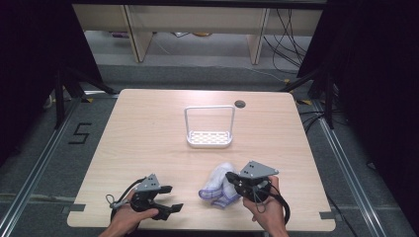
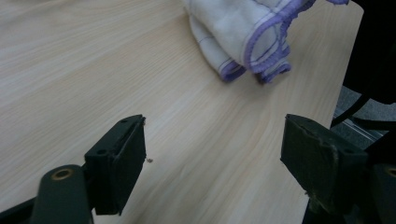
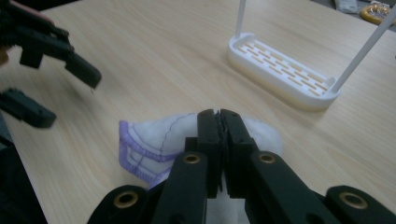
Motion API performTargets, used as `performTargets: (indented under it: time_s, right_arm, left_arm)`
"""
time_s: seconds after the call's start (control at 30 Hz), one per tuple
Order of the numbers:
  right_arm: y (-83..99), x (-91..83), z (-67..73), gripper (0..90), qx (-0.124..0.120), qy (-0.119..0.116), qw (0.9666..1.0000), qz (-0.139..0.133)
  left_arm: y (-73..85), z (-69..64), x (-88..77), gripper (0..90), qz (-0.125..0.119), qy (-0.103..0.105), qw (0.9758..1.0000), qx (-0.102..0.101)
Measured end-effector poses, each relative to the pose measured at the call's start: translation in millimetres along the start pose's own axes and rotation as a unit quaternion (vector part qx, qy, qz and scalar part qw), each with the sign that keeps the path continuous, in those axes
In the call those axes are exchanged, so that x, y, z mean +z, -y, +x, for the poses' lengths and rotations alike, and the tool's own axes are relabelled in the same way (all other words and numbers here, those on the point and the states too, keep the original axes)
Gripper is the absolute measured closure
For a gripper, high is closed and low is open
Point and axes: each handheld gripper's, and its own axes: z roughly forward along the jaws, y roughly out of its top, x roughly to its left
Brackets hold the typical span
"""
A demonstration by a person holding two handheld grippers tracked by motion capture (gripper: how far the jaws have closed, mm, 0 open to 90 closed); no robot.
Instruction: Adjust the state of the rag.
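The cloth (image 1: 217,187) is soft white fabric with thin purple stitched borders, crumpled into loose folds. It lies on the near right part of the surface (image 1: 148,138), well apart from the rack (image 1: 209,127). The right tool (image 1: 232,178) has its black jaws pressed together on a fold of this cloth (in the right gripper view the fabric bulges on both sides of them). The left tool (image 1: 168,198) is near the front edge, to the left of the cloth, and its jaws stand wide apart with nothing between them.

The surface is pale wood-grain laminate, smooth, with rounded corners and one small dark round hole (image 1: 240,103) near the far edge. Around it the floor is grey, with dark curtains at both sides.

The rack is white plastic, an oval slotted base with a tall thin hoop handle; nothing lies in it.
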Motion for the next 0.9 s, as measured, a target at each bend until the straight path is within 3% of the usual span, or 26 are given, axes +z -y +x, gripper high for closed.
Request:
performTargets:
  time_s: [0.03,0.07,0.23,0.43,0.47,0.5,0.53,0.57,0.6,0.67,0.77,0.8,0.87,0.9]
  right_arm:
    - [0.0,0.0,0.0,87.9,0.000,0.000,1.0000,0.000]
    - [-4.8,-1.2,0.7,87.9,0.004,0.005,1.0000,-0.006]
    - [-12.4,-2.1,2.2,87.9,-0.002,0.000,0.9999,-0.011]
    - [-17.4,-4.4,2.6,87.9,-0.001,-0.003,0.9998,-0.020]
    - [-18.7,-4.8,3.0,87.9,-0.002,-0.006,0.9997,-0.022]
    - [-18.7,-4.8,3.0,87.9,-0.002,-0.006,0.9997,-0.022]
    - [-19.9,-5.3,2.5,88.0,-0.004,-0.007,0.9996,-0.026]
    - [-19.9,-5.3,2.5,88.0,-0.004,-0.007,0.9996,-0.026]
    - [-21.1,-8.3,3.2,88.0,0.005,-0.003,0.9996,-0.029]
    - [-23.4,-11.9,2.0,88.0,-0.004,-0.004,0.9993,-0.036]
    - [-25.6,-16.3,0.1,88.0,-0.007,-0.001,0.9990,-0.044]
    - [-27.4,-22.8,-0.7,88.0,0.008,-0.005,0.9989,-0.046]
    - [-29.8,-28.8,-1.9,88.0,0.005,-0.006,0.9985,-0.055]
    - [-31.3,-31.5,-3.6,88.1,0.000,-0.009,0.9983,-0.058]
  left_arm:
    - [0.0,0.0,0.0,24.7,0.000,0.000,1.0000,0.000]
    - [-4.1,-2.8,8.6,26.4,-0.007,0.021,0.9997,-0.013]
    - [-11.0,-5.3,28.8,32.2,-0.010,0.043,0.9984,-0.035]
    - [-20.3,-13.1,51.9,43.7,-0.020,0.057,0.9979,-0.023]
    - [-23.5,-17.6,55.5,48.5,-0.024,0.071,0.9971,-0.012]
    - [-23.5,-17.6,55.5,56.7,-0.024,0.071,0.9971,-0.012]
    - [-27.3,-21.9,56.0,62.7,-0.037,0.064,0.9972,0.006]
    - [-27.3,-21.9,56.0,69.3,-0.037,0.064,0.9972,0.006]
    - [-30.1,-21.7,54.6,74.0,-0.033,0.063,0.9973,0.018]
    - [-39.4,-20.3,44.1,80.0,-0.040,0.047,0.9973,0.041]
    - [-47.3,-18.5,33.6,83.5,-0.045,0.042,0.9968,0.051]
    - [-56.7,-17.8,19.6,83.8,-0.044,0.038,0.9962,0.066]
    - [-67.0,-18.3,3.8,84.3,-0.046,0.034,0.9957,0.072]
    - [-67.0,-18.3,3.8,84.2,-0.046,0.034,0.9957,0.072]
